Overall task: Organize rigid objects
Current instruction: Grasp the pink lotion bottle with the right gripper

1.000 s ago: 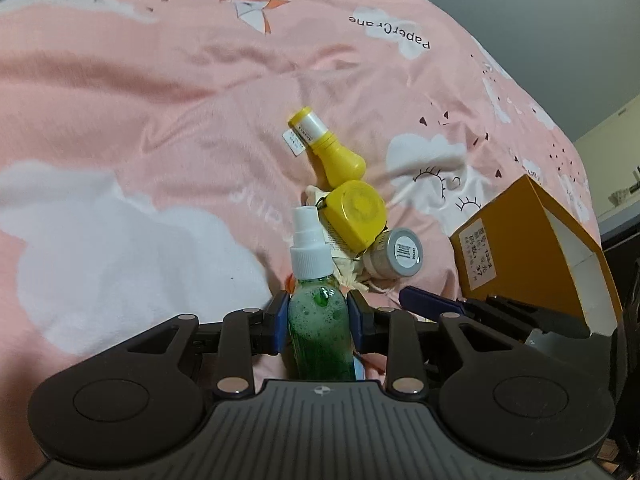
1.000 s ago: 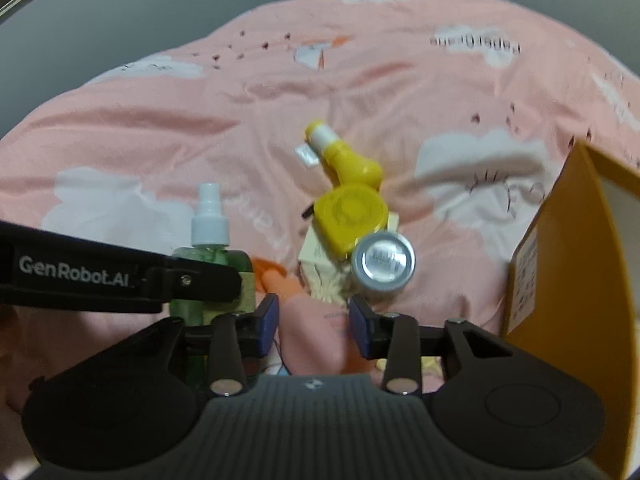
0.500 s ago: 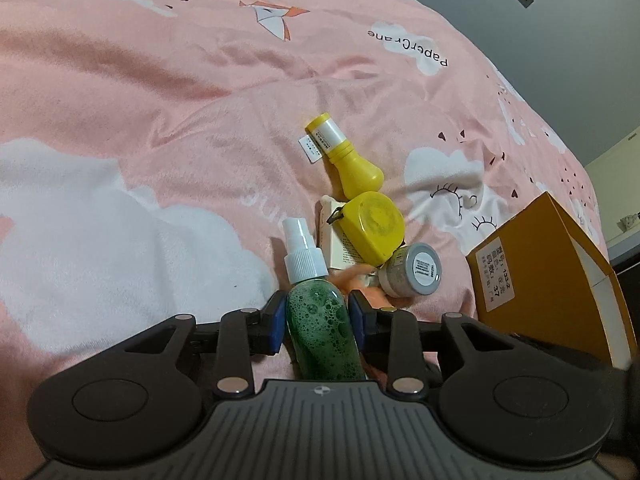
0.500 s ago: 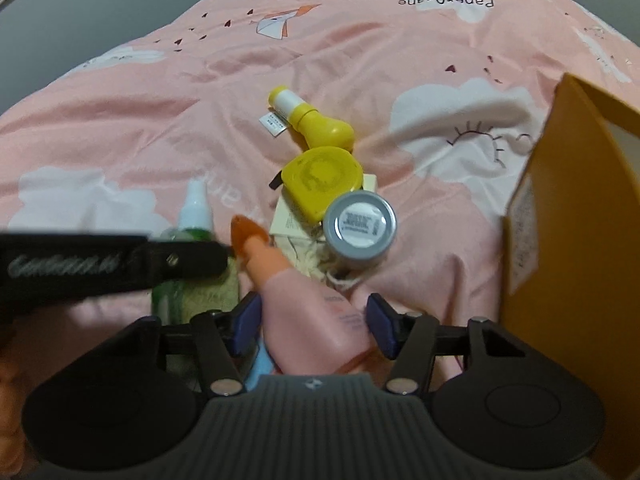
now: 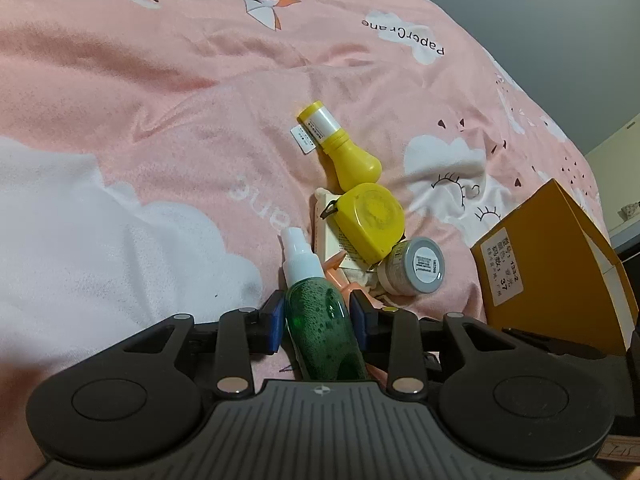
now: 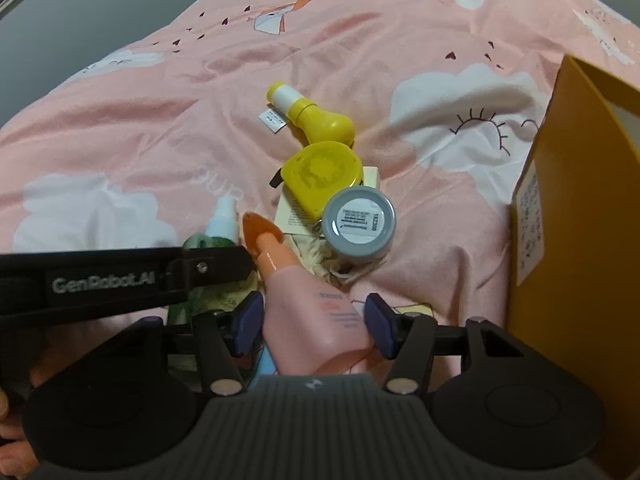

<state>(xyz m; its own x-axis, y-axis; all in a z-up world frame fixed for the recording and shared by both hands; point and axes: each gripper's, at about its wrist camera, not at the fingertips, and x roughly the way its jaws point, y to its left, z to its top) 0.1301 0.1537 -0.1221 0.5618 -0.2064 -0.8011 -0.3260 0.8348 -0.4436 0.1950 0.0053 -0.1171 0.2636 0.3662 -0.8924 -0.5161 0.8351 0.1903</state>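
My left gripper (image 5: 318, 316) is shut on a green spray bottle (image 5: 320, 328) with a white cap, tilted over the pink bedspread. My right gripper (image 6: 314, 322) is shut on a pink bottle (image 6: 316, 316) with an orange cap, just right of the left gripper's arm (image 6: 120, 276). Ahead lies a pile: a yellow bulb-shaped bottle (image 5: 344, 152), a yellow tape measure (image 5: 370, 222), a grey-lidded jar (image 5: 416, 266) and a cream card box (image 6: 296, 208) under them. The same pile shows in the right wrist view, with the jar (image 6: 358, 226) nearest.
An open orange cardboard box stands at the right (image 5: 552, 264), also large in the right wrist view (image 6: 580, 240). The pink cloud-print bedspread (image 5: 160, 120) covers the whole surface. A grey wall lies behind.
My right gripper has closed on the pink bottle and lifted it into view. My left gripper has tilted the green bottle and drawn back slightly from the pile.
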